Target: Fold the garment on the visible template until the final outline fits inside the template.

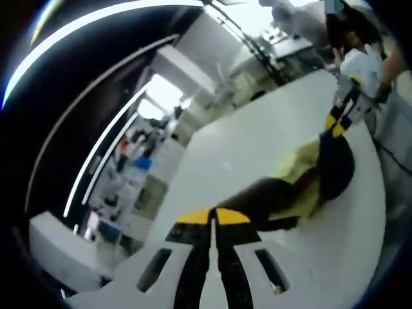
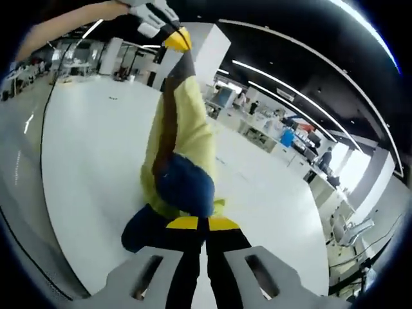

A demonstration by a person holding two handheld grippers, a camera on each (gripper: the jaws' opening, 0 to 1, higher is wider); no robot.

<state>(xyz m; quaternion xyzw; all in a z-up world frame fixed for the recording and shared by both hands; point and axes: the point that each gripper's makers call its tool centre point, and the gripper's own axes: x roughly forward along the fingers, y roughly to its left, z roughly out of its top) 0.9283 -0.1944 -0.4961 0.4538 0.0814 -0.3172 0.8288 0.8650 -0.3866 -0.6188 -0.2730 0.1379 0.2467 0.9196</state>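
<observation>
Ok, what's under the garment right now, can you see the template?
Under the garment only plain white table shows; both claws, left and right, are shut on it, lifting it. No template outline is visible; whatever lies beneath the fabric is covered.

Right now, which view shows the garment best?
The right gripper view: the yellow and navy garment hangs stretched between both grippers, sharp and central above the white table. The left gripper view shows it blurred, smaller, bunched.

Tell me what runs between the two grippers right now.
The garment, yellow with dark blue parts, spans from the right gripper to the left gripper, pinched at both ends and hanging above the white table. The right gripper view shows this best.
</observation>
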